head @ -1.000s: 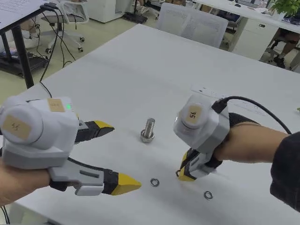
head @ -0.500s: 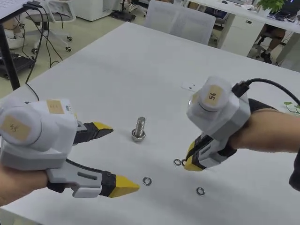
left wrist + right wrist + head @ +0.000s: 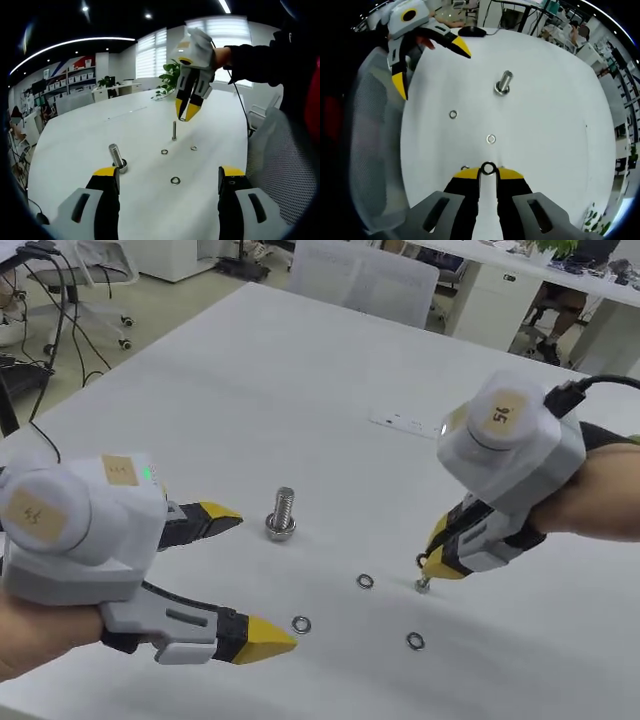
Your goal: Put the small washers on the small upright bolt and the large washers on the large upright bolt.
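The left gripper (image 3: pixel 240 575) hovers low over the white table (image 3: pixel 300 390) at the person's left. Its jaws are spread wide and hold nothing. The large bolt (image 3: pixel 281 512) stands upright on its broad base just beyond the upper yellow tip, apart from it. The right gripper (image 3: pixel 433 562) points steeply down at the small bolt (image 3: pixel 423 585), which stands upright on the table directly under its tips. In the left gripper view the tips hang just above the top of this bolt. In the right gripper view the jaws are drawn close together with a narrow gap, and a small metal ring sits between the tips. Whether they pinch it cannot be told. A washer (image 3: pixel 365 581) lies flat between the two bolts, nearer the small one. A second washer (image 3: pixel 301 624) lies just beside the left gripper's lower tip. A third washer (image 3: pixel 415 641) lies near the small bolt, on the person's side of it.
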